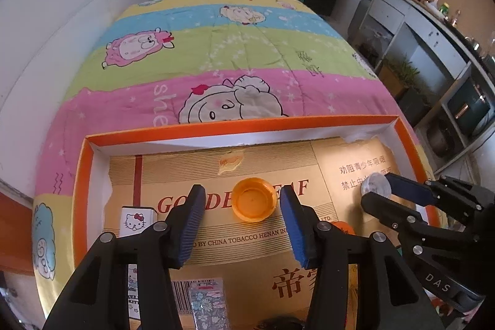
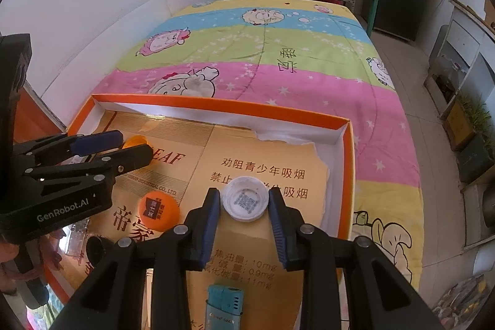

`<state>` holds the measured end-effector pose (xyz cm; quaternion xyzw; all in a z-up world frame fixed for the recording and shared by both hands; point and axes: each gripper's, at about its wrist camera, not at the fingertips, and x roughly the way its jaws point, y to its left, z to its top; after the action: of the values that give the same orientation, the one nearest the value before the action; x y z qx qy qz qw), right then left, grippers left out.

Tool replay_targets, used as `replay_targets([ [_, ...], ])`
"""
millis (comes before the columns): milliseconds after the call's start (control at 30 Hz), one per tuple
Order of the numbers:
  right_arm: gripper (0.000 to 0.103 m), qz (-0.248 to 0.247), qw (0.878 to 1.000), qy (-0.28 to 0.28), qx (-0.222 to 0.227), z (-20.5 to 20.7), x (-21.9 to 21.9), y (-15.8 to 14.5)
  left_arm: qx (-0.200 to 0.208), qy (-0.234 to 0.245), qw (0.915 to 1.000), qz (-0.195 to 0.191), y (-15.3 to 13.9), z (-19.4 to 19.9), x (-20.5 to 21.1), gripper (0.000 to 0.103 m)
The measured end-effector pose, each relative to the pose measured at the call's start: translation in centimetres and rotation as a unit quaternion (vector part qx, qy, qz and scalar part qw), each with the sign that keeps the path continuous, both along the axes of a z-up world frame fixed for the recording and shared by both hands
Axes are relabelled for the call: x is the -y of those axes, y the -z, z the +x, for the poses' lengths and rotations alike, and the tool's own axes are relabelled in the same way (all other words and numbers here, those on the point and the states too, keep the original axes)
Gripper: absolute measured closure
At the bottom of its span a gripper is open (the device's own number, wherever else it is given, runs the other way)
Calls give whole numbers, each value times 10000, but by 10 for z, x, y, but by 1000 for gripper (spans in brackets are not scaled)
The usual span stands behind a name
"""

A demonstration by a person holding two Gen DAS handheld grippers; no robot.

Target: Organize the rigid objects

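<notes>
Caps lie in the orange tray (image 1: 241, 126): upturned orange cap (image 1: 254, 199) between the left gripper (image 1: 243, 214)'s released jaws, white cap (image 2: 245, 202) between the right gripper (image 2: 244, 220)'s spread jaws, unpinched; another orange cap (image 2: 158, 212) at nine o'clock of it.

Orange-rimmed tray (image 1: 241, 126) is showing a white inner wall and gold printed cardboard lining (image 1: 247, 262). Orange cap (image 1: 254, 199) and white cap (image 2: 245, 202) are lying on it. Blanket (image 1: 216, 57) is showing yellow, blue, green, pink stripes with cartoon sheep.
</notes>
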<state>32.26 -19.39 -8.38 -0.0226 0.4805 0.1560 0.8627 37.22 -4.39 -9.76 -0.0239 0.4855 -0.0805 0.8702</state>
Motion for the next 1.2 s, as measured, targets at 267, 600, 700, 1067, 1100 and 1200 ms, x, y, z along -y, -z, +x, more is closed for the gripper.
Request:
replay_targets([
  [267,71,-44,9999,82,94,-5,2,-5,133,-66,9999,-40,-7,-7,-4,51],
  [600,65,-95,9994,212,260,-13,1,-12,228,-137,9996,-2,-13,-15,-8,51],
  [700,65,-89,9990,284,327,-18,0,-14,294,-173,9994,57,-16,-20,-9,51],
  [1067,64,-83,9973,568,462,-29,0,-19,395,-204,9990,66,-24,-35,-13,51],
  [1100,64,-73,9973,575,457,-30,0,-20,397,-204,9990,65,-25,-38,-13,51],
  [1200,64,-77,9972,580,466,-34,-1,-22,404,-224,9989,37,-28,-42,-14,51],
])
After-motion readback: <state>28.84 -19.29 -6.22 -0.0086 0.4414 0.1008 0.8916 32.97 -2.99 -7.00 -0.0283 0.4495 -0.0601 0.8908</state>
